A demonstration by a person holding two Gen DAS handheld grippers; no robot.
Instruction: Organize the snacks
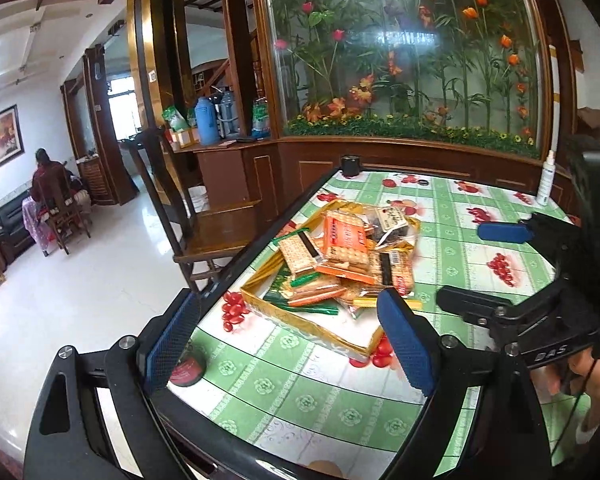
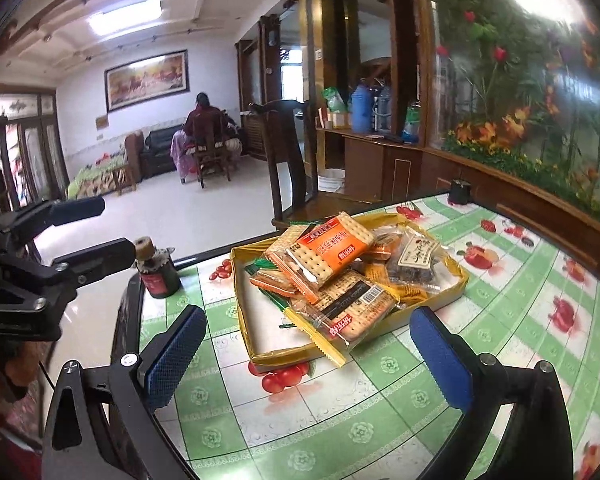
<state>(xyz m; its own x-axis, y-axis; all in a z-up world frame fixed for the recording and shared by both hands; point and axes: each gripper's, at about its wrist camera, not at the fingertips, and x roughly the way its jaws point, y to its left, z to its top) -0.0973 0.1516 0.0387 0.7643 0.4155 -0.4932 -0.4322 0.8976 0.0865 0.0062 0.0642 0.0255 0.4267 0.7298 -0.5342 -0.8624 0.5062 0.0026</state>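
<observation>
I am holding my left gripper (image 1: 292, 340) wide apart over the near corner of the table (image 1: 340, 412), its blue pads (image 1: 408, 344) gripping nothing; one pad is hanging past the table's edge. My right gripper (image 2: 308, 354) is standing just as wide, also empty, its pads (image 2: 440, 364) hovering above the green checked cloth just short of the tray. In the left view my right hand (image 1: 592, 364) is showing at the frame's edge, wrapped round that tool's handle.

Just beyond both sets of fingers the gold tray (image 2: 256, 344) is sitting on the cloth, its near corner pointing toward me. The snacks are lying heaped inside it: an orange cracker pack (image 2: 332, 250) is resting on top, a clear cracker pack with a barcode (image 2: 352, 304) is leaning over the near rim, and a clear bag of dark pieces (image 2: 416, 258) is lying at the far side. A yellow wrapper (image 2: 320, 340) is sticking out over the front edge.

Near the table's left corner a small dark bottle with a red label (image 2: 156, 272) is standing upright. Farther off, a black jar (image 1: 351, 165) is sitting at the far corner and a white spray bottle (image 1: 546, 178) is standing by the far right edge. Beyond the table a wooden chair (image 1: 204, 216) is facing away.
</observation>
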